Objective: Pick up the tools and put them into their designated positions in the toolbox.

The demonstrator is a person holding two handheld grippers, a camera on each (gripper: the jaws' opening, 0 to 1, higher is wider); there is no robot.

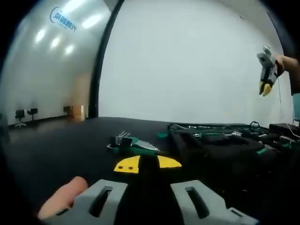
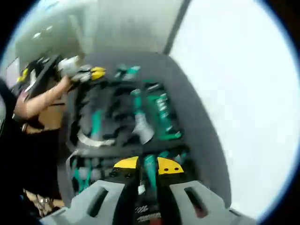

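A wide black tabletop stands before a pale, brightly lit wall, with a grey room and dark chairs receding behind it. On this surface, in the left gripper view, a green-handled tool with a bare metal blade lies loose, just beside the open black toolbox with green-trimmed tools in its moulded slots.

The left gripper hangs low over the table with its yellow-tipped jaws drawn together; nothing shows between them. The loose tool sits straight ahead of those tips and close to them, its long axis running across the line of the jaws, blade end towards the toolbox. I judge this gripper the nearer one for that tool, and the reach would be short and forward, with the case waiting off to the tool's blade side.

In the right gripper view, the right gripper looks down onto the toolbox from above, its yellow tips clamped on a slim green-handled tool that runs along the line of the jaws, over the near edge of the case's slots. It seems poised to seat that tool. The same view catches the left gripper at the far side of the case, held by a bare hand.
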